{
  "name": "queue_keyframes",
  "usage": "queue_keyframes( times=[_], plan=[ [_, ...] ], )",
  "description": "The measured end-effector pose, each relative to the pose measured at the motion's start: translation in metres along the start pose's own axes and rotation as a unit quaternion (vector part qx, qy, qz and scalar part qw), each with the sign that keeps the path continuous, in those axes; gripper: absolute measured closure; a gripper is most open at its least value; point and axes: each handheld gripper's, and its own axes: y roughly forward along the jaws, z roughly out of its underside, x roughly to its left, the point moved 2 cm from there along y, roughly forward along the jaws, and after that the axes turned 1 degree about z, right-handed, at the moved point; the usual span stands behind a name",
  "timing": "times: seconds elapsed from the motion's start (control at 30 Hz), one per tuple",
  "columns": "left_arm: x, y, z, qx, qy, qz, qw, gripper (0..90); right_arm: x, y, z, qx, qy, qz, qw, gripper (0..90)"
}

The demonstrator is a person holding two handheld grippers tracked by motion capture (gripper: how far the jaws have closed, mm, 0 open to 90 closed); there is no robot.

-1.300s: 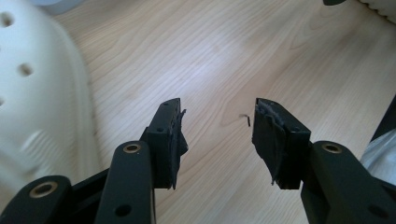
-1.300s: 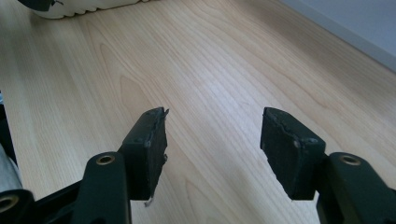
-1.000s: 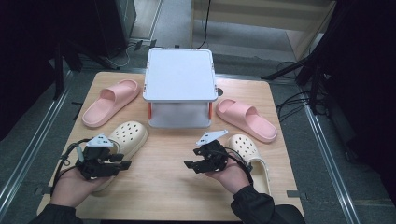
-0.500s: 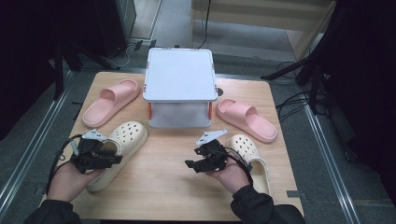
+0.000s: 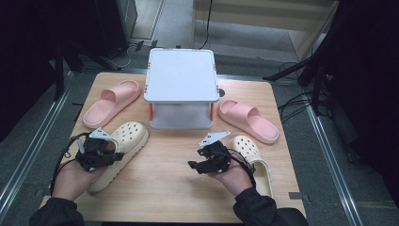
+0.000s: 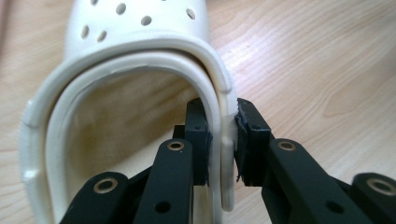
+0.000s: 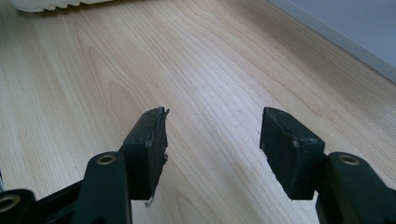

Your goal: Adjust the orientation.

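Wooden worktop, grey floor around. Left hand-held gripper jaws just closed, clamped on heel rim of cream clog at near-left. Right hand-held gripper apart, idle. Step: grasp secured; next calls for lifting, likely toward shoe rack.

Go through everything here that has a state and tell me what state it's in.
Left tongs: just closed, pinching the left cream clog's heel rim.
Right tongs: open, holding nothing, over bare table.
Right cream clog: lying flat, untouched.
Pink slides: flat beside the box.
White box: lid on.
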Motion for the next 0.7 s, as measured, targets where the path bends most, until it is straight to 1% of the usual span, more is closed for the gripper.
queue_keyframes(
  times=[0.03, 0.07, 0.1, 0.13, 0.17, 0.2, 0.27, 0.3, 0.33, 0.37, 0.4, 0.47, 0.5, 0.53, 0.6, 0.63, 0.67, 0.7],
  plan=[
    [-0.001, -0.005, -0.002, -0.011, 0.007, -0.009, 0.9999, 77.4, -0.001, 0.000, 0.000, -0.001, 0.001, 0.001, 1.0000, 41.5],
    [-0.001, -0.005, -0.002, -0.011, 0.007, -0.009, 0.9999, 77.4, -0.001, 0.000, 0.000, -0.001, 0.001, 0.001, 1.0000, 41.5],
    [-0.003, -0.008, -0.004, -0.023, 0.008, -0.006, 0.9997, 77.4, -0.001, 0.000, 0.000, -0.003, 0.001, 0.001, 1.0000, 41.6],
    [-0.005, -0.011, -0.006, -0.027, 0.012, -0.004, 0.9995, 77.4, -0.002, -0.001, 0.000, -0.003, 0.002, 0.002, 1.0000, 41.7],
    [-0.012, -0.012, -0.010, -0.033, 0.023, -0.007, 0.9992, 77.4, -0.003, -0.001, 0.000, -0.003, 0.004, 0.004, 1.0000, 41.8],
    [-0.012, -0.012, -0.010, -0.033, 0.023, -0.007, 0.9992, 77.4, -0.003, -0.001, 0.000, -0.003, 0.004, 0.004, 1.0000, 41.8],
    [-0.020, -0.012, -0.015, -0.038, 0.030, 0.001, 0.9988, 77.4, -0.003, -0.001, 0.001, -0.004, 0.007, 0.006, 0.9999, 42.0],
    [-0.026, -0.010, -0.020, -0.041, 0.034, 0.015, 0.9985, 77.4, -0.003, -0.002, 0.001, -0.005, 0.008, 0.009, 0.9999, 42.1],
    [-0.026, -0.010, -0.020, -0.041, 0.034, 0.015, 0.9985, 77.4, -0.003, -0.002, 0.001, -0.005, 0.008, 0.009, 0.9999, 42.1],
    [-0.032, -0.008, -0.024, -0.045, 0.039, 0.017, 0.9981, 77.3, -0.003, -0.002, 0.002, -0.007, 0.010, 0.010, 0.9999, 42.2],
    [-0.035, -0.006, -0.025, -0.043, 0.041, 0.023, 0.9980, 77.3, -0.003, -0.002, 0.002, -0.007, 0.010, 0.010, 0.9999, 42.2],
    [-0.045, 0.003, -0.030, -0.041, 0.051, 0.029, 0.9974, 77.3, -0.003, -0.003, 0.003, -0.009, 0.010, 0.011, 0.9998, 42.3],
    [-0.054, 0.009, -0.033, -0.034, 0.060, 0.040, 0.9968, 77.3, -0.003, -0.003, 0.004, -0.008, 0.013, 0.013, 0.9998, 42.3],
    [-0.054, 0.009, -0.033, -0.034, 0.060, 0.040, 0.9968, 77.2, -0.003, -0.003, 0.004, -0.008, 0.013, 0.013, 0.9998, 42.3],
    [-0.066, 0.018, -0.037, -0.028, 0.070, 0.050, 0.9959, 77.2, -0.003, -0.004, 0.005, -0.010, 0.013, 0.015, 0.9997, 42.5],
    [-0.075, 0.026, -0.039, -0.017, 0.084, 0.054, 0.9948, 77.1, -0.003, -0.005, 0.006, -0.013, 0.015, 0.018, 0.9996, 42.6],
    [-0.075, 0.026, -0.039, -0.017, 0.084, 0.054, 0.9948, 77.1, -0.003, -0.005, 0.006, -0.013, 0.015, 0.018, 0.9996, 42.6],
    [-0.079, 0.029, -0.040, -0.017, 0.090, 0.054, 0.9944, 77.1, -0.002, -0.005, 0.007, -0.016, 0.015, 0.020, 0.9996, 42.8]
  ],
)
